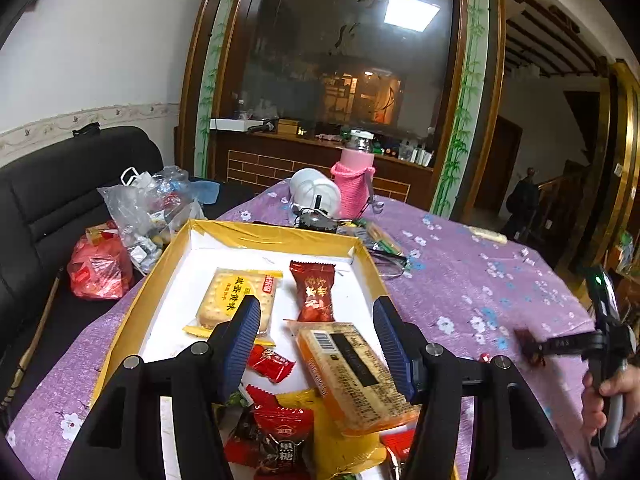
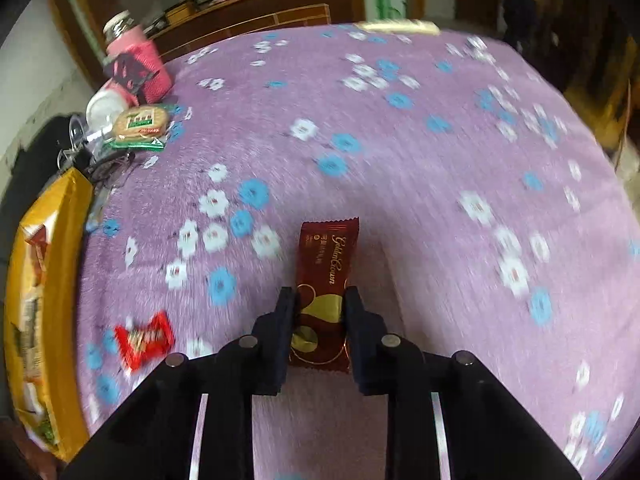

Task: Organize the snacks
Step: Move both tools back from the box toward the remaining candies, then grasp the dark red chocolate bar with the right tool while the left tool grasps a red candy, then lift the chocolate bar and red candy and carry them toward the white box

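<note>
Glossy dark red foil covers the long flat chocolate bar (image 2: 325, 280), which is pinched at its lower half between the ribbed black pads of the right gripper (image 2: 320, 300), just above the purple flowered tablecloth (image 2: 400, 184). A small crinkled red candy (image 2: 144, 340) lies on the cloth to the left of it. Further left, the shallow yellow cardboard box (image 1: 256, 234) with a white bottom is seen; flat biscuit packs (image 1: 236, 300) and red wrappers are spread inside it. The left gripper (image 1: 316, 344) is held over this box with its blue ribbed pads apart and nothing between them. Behind the box a pink knitted bottle (image 1: 354, 184) stands upright.
</note>
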`<state>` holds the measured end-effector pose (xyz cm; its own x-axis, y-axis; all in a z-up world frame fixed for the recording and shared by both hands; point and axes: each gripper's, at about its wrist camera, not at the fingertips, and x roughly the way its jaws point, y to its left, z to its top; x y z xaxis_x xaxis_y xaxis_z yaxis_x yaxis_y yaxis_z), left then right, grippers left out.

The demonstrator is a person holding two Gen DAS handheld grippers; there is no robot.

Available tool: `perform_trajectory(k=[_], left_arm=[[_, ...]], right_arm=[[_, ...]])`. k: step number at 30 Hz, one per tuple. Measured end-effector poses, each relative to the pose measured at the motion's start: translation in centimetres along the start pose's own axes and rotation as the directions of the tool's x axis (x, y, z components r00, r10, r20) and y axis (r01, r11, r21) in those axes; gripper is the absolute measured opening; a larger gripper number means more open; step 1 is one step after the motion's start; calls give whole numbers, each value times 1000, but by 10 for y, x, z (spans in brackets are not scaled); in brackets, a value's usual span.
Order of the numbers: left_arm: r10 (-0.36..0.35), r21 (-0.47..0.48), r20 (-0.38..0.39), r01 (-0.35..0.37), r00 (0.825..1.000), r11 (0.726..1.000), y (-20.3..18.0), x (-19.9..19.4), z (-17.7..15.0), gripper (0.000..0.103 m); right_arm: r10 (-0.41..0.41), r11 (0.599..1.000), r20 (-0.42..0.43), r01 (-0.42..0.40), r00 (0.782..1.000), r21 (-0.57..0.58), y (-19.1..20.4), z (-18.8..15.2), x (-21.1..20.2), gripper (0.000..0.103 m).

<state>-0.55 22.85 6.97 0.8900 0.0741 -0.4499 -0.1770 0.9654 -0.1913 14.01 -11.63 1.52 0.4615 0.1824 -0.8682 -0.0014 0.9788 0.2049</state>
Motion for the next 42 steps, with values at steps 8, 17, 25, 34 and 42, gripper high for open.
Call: perform_trajectory(k=[8, 17, 25, 34, 42], left_arm=[[-185, 59, -157, 197, 970, 979, -55, 1, 4, 62], [-271, 109, -456, 355, 848, 928, -174, 68, -10, 47], [-147, 187, -496, 271, 856, 944, -196, 117, -39, 41], [-159, 288, -501, 337, 851, 897, -202, 105, -68, 18], [-162, 292, -486, 334, 859, 896, -202, 104, -67, 16]], right_arm=[[66, 998, 19, -66, 998, -1, -9, -22, -12, 23], [150, 988, 8, -150, 989, 44, -24, -19, -11, 23], [153, 986, 5, -153, 988, 61, -28, -19, -11, 23], [118, 993, 22, -118, 993, 30, -21, -21, -11, 23], [108, 994, 31, -108, 994, 19, -21, -21, -11, 23]])
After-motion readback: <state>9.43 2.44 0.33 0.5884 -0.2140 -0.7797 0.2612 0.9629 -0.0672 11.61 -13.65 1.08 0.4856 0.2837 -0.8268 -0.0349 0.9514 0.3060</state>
